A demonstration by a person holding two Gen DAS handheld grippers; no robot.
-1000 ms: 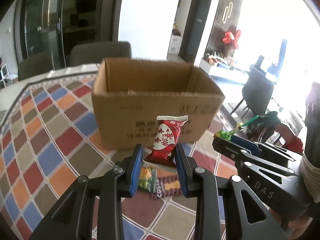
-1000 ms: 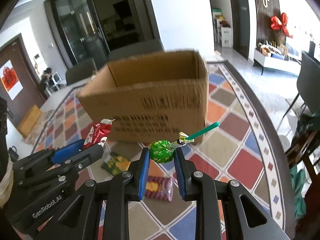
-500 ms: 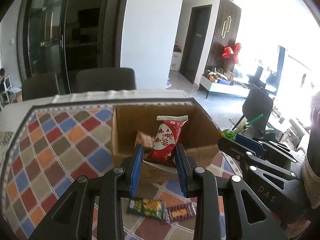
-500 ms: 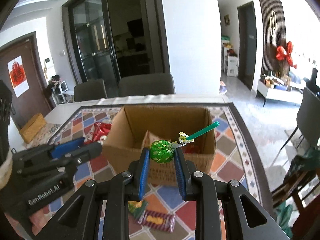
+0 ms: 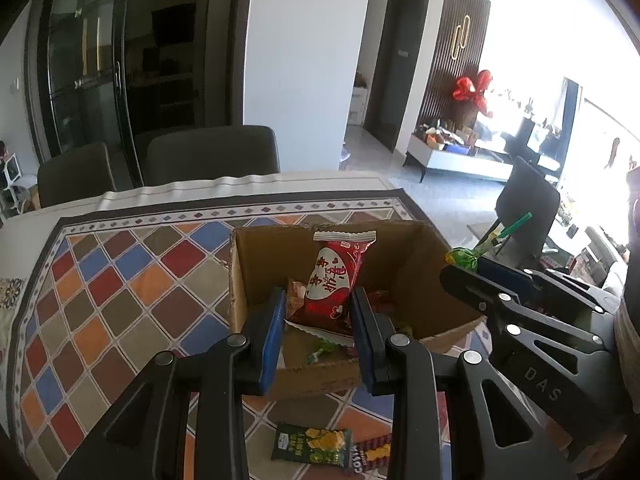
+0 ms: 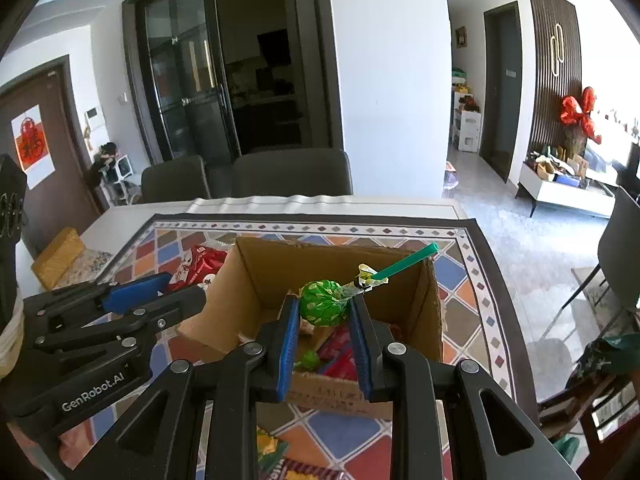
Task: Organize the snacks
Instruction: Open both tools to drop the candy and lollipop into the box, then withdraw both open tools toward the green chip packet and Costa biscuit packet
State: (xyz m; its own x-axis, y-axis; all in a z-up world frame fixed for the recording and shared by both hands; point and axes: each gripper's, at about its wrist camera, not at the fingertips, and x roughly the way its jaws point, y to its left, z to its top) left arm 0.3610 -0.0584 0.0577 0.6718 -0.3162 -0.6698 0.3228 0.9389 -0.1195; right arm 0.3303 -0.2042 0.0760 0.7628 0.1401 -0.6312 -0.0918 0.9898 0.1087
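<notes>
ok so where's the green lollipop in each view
Left wrist view: the green lollipop sits right of centre, pinched in the right gripper, just past the box's right wall.
Right wrist view: the lollipop is centre frame, between the right gripper's blue pads, stick pointing up and right over the box.
Shared landmark: the open cardboard box on the patterned tablecloth.

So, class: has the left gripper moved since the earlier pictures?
Yes. The left gripper, shut on the red packet, has risen and advanced: the cardboard box now shows its inside below the packet.
</notes>
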